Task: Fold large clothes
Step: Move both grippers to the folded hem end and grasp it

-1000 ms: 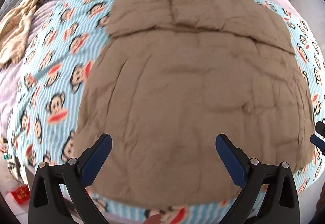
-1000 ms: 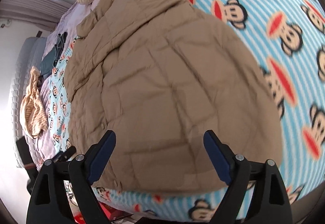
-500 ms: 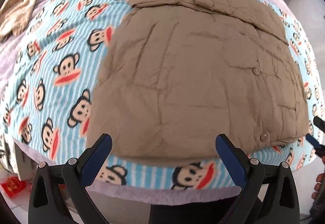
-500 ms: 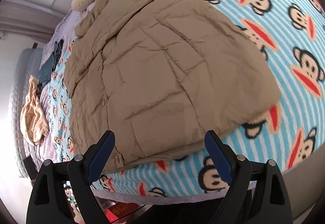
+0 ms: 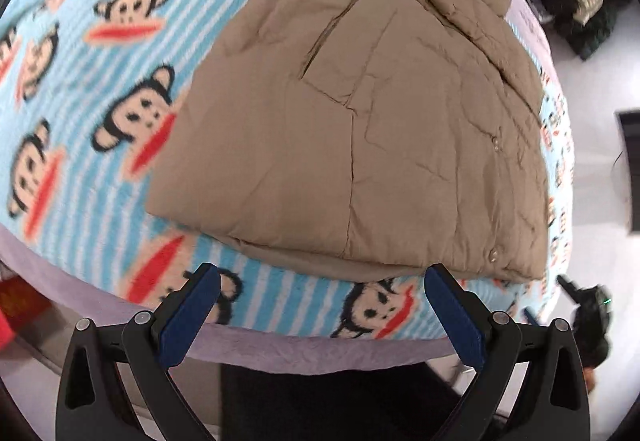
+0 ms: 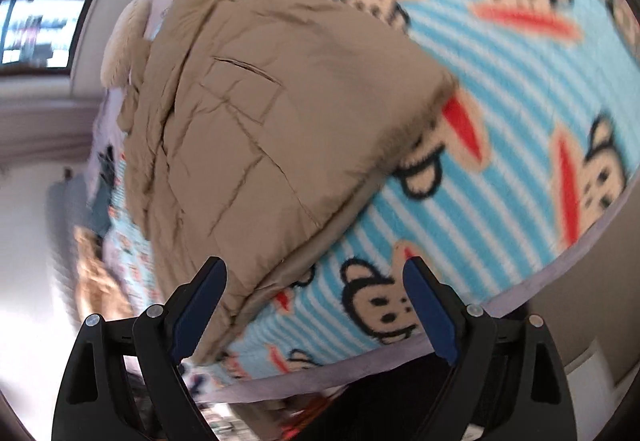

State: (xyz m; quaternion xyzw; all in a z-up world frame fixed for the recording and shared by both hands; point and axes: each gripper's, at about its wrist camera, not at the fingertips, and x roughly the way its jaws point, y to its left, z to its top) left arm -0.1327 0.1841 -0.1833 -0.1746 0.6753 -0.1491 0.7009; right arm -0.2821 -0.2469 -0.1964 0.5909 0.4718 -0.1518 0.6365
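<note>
Tan puffy jacket lies flat on the monkey-print blanket, hem near the blanket's front edge. Left tool and right tool both gape wide, holding nothing.

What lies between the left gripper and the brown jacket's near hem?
Only a bare strip of the monkey blanket separates the left gripper from the jacket, in the left wrist view.

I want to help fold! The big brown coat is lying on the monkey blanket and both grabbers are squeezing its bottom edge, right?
Not quite. The brown coat does lie on the monkey blanket, but neither grabber is squeezing it. The left wrist view shows the left gripper wide open with nothing in it, and the right wrist view shows the right gripper open too.
</note>
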